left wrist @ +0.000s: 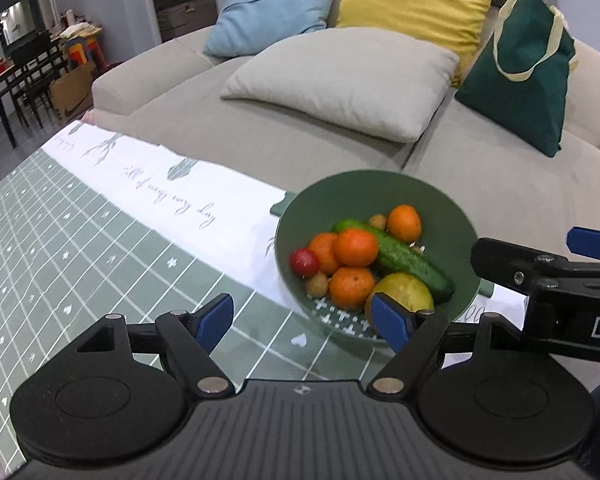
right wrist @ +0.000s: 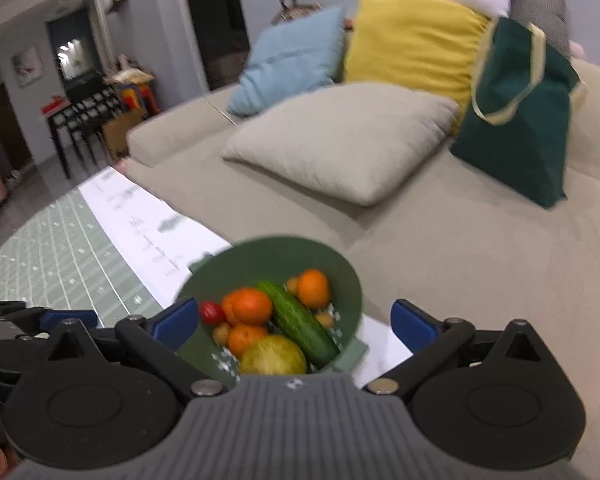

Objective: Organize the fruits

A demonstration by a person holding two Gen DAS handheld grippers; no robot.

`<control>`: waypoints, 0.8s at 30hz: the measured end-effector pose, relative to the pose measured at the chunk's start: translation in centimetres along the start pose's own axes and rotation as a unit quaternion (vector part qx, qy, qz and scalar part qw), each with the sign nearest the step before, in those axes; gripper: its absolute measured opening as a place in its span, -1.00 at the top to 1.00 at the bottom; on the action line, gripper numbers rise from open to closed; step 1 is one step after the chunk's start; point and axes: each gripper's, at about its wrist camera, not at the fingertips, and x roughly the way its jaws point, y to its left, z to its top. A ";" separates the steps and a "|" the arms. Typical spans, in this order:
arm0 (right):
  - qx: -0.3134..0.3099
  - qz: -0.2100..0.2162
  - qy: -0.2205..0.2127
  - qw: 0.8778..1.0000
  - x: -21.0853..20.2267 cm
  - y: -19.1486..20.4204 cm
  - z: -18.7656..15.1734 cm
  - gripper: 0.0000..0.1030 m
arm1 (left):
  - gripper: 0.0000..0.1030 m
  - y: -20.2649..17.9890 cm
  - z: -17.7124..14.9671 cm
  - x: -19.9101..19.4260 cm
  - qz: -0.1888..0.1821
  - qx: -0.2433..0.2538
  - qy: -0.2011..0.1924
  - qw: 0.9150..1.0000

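Observation:
A green bowl (left wrist: 440, 204) stands on the table near the sofa edge. It holds several oranges (left wrist: 355, 247), a cucumber (left wrist: 408, 258), a yellow-green round fruit (left wrist: 410, 294), a small red fruit (left wrist: 303, 261) and small tan fruits. My left gripper (left wrist: 304, 322) is open and empty, just left of and before the bowl. My right gripper (right wrist: 294, 322) is open and empty above the bowl (right wrist: 336, 264), its fingers straddling the bowl. The right gripper also shows in the left wrist view (left wrist: 540, 268).
The table has a green grid-patterned cloth (left wrist: 80, 240) with a white printed border (left wrist: 188, 192). Behind it is a beige sofa (left wrist: 480, 184) with a beige cushion (left wrist: 340, 76), blue and yellow pillows, and a dark green tote bag (left wrist: 528, 72).

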 end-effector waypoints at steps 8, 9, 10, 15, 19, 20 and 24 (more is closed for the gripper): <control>-0.022 -0.027 0.018 0.999 0.0 0.2 -0.4 -0.91 | -0.78 1.3 -0.1 -0.8 0.012 -0.036 0.001 0.999; -0.027 -0.029 0.021 0.999 0.2 0.3 -0.5 -0.91 | -0.78 1.4 -0.1 -1.0 0.011 -0.034 -0.001 0.999; -0.032 -0.030 0.025 0.999 0.3 0.4 -0.5 -0.91 | -0.76 1.3 0.0 -1.1 0.010 -0.031 -0.004 0.999; -0.032 -0.027 0.034 0.999 0.5 0.5 -0.7 -0.91 | -0.76 1.1 0.2 -1.3 0.016 -0.023 -0.008 1.000; -0.032 -0.028 0.038 0.998 0.5 0.4 -0.8 -0.91 | -0.76 1.1 0.1 -1.1 0.016 -0.024 -0.004 1.000; -0.032 -0.028 0.039 0.998 0.5 0.3 -0.8 -0.91 | -0.76 1.1 0.1 -1.1 0.016 -0.025 -0.003 1.000; -0.029 -0.027 0.044 0.998 0.7 0.3 -0.7 -0.91 | -0.76 1.1 0.1 -1.1 0.013 -0.023 -0.001 1.000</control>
